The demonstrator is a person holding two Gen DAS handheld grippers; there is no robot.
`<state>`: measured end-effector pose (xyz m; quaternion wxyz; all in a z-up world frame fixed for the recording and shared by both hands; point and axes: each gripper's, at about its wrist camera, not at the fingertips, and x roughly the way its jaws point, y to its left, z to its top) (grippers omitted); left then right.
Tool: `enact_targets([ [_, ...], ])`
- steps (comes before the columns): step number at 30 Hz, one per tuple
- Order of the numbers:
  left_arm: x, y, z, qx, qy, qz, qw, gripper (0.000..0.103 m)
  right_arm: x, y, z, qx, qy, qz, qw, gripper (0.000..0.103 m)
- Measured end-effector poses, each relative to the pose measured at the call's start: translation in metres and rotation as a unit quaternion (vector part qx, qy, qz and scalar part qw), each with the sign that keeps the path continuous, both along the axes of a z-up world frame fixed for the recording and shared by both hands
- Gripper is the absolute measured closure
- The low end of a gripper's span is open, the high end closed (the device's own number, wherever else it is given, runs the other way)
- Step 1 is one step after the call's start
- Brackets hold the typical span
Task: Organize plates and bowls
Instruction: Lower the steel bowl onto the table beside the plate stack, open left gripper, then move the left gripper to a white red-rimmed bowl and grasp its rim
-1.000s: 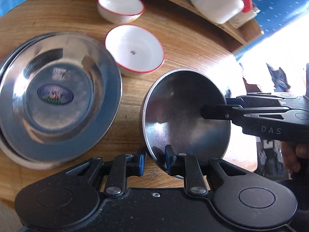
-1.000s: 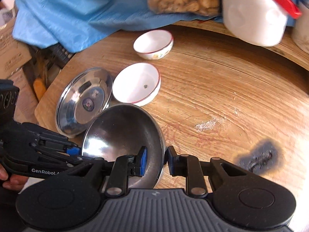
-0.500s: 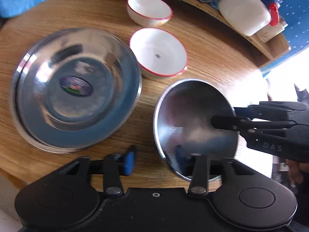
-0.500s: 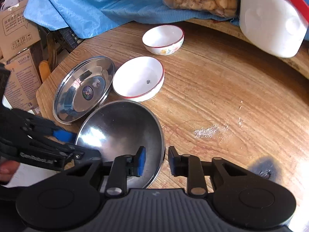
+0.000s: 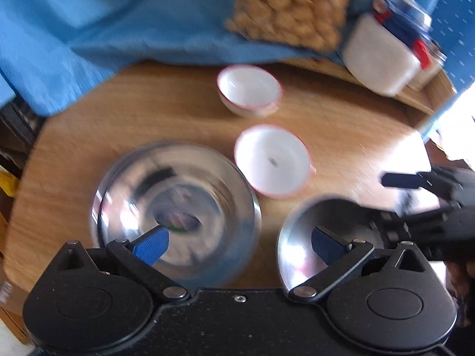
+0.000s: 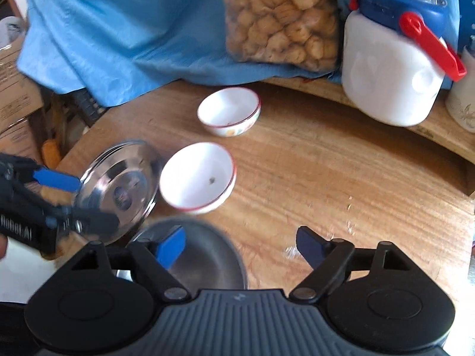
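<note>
A steel bowl (image 5: pixel 299 255) (image 6: pixel 204 261) rests on the round wooden table (image 6: pixel 326 172) near its front edge. A stack of steel plates (image 5: pixel 178 207) (image 6: pixel 118 190) lies to its left. Two white red-rimmed bowls stand behind, the nearer one (image 5: pixel 271 160) (image 6: pixel 197 176) and the farther one (image 5: pixel 249 89) (image 6: pixel 228 109). My left gripper (image 5: pixel 240 244) is open and empty above the plates and steel bowl. My right gripper (image 6: pixel 240 246) is open and empty above the steel bowl's right rim.
A blue cloth (image 6: pixel 118 29) covers the back. On it lie a clear bag of snacks (image 6: pixel 282 14) and a white jug with a blue lid and red handle (image 6: pixel 392 68). Cardboard boxes (image 6: pixel 14 83) stand left of the table.
Both grippers have let go of the steel bowl, opened wide and pulled back and up. The steel bowl now lies on the table.
</note>
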<state>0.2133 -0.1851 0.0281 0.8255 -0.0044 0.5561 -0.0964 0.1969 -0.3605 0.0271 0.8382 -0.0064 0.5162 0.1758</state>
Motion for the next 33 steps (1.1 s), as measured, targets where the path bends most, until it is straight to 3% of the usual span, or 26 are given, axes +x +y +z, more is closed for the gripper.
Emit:
enact_targets([
  [11,0.067,0.004,-0.009,0.047,-0.031,-0.039,0.9976,0.001,0.020,0.021,-0.009,-0.037,0.002,-0.033,0.999,0.004],
  [25,0.087,-0.006,-0.028,0.073,-0.032,-0.134,0.9878,0.001,0.022,0.020,-0.016,-0.043,0.008,-0.078,0.996,0.002],
  [33,0.095,-0.009,-0.039,0.076,-0.016,-0.151,0.9854,0.001,0.030,0.022,-0.022,-0.043,0.014,-0.085,0.995,0.002],
])
